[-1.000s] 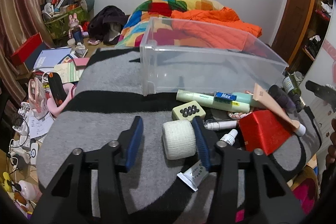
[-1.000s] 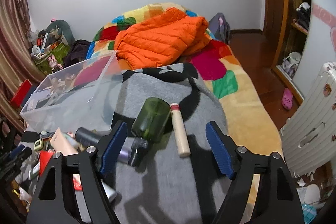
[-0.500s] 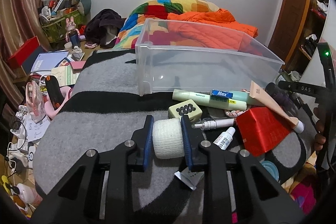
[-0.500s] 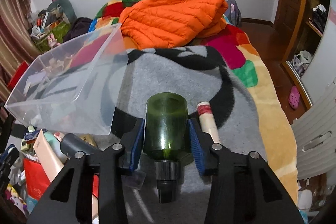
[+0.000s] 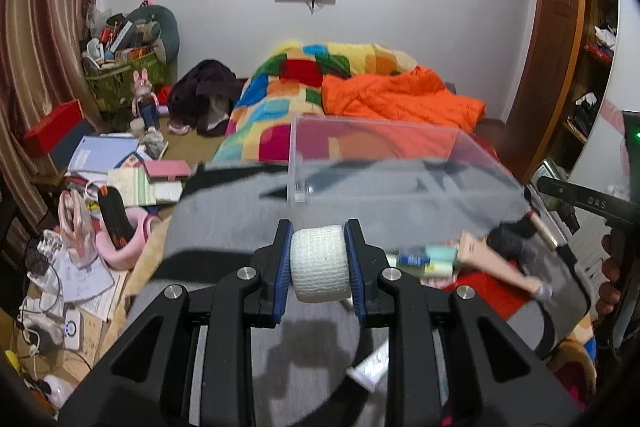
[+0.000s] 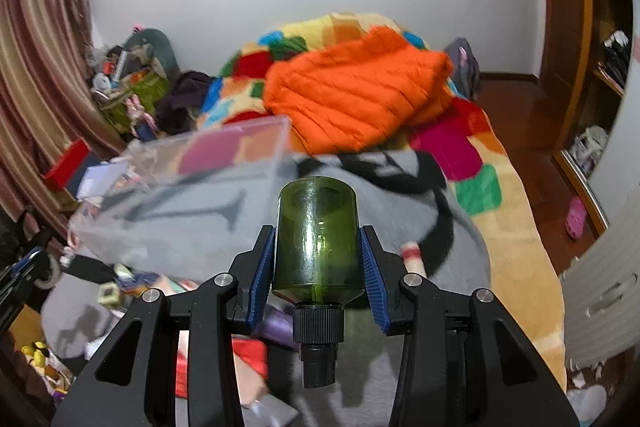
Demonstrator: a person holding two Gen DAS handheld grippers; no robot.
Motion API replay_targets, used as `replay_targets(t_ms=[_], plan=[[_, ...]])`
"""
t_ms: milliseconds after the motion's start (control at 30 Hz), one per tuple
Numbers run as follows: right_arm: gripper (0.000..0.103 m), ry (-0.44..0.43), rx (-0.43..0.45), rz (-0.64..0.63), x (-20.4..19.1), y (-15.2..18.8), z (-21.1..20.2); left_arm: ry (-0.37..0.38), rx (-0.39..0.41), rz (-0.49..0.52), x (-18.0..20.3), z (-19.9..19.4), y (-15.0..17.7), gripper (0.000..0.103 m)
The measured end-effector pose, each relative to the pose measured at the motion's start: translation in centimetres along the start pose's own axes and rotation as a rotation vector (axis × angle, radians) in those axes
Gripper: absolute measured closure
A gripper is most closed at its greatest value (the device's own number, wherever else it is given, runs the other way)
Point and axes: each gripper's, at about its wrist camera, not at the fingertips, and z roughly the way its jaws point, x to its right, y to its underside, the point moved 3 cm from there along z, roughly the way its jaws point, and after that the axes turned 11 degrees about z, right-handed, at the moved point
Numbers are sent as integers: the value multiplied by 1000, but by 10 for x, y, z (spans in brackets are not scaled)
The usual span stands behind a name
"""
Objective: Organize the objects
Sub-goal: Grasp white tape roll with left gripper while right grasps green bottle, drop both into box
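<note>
your left gripper [image 5: 319,269] is clamped on the white gauze roll [image 5: 319,269] and your right gripper [image 6: 318,269] on the dark green glass bottle [image 6: 316,247], both above the grey blanket [image 5: 240,211], short of the empty-looking clear plastic bin [image 5: 384,163], so nearly everything's left.

The bed [image 6: 516,211] is covered by a patchwork blanket [image 5: 292,95] in bright coloured squares, and over its near part lies a grey blanket with black bands [image 5: 224,211]. An orange puffer jacket [image 6: 352,95] lies on the patchwork further back. On the grey blanket stands a clear plastic bin [image 5: 384,163], and beside it is a blurred heap of small things: pale green tubes [image 5: 436,259], a beige tube [image 5: 492,259] and a red box [image 5: 484,291].
</note>
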Motion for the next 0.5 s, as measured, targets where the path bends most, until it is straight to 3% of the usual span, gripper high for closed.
replay_targets(t_ms=[233, 500], plan=[[65, -78, 39, -11, -30, -25, -7, -9, 32, 7, -5, 14, -39, 78], [65, -101, -12, -62, -64, -39, 27, 0, -37, 42, 3, 64, -63, 77]])
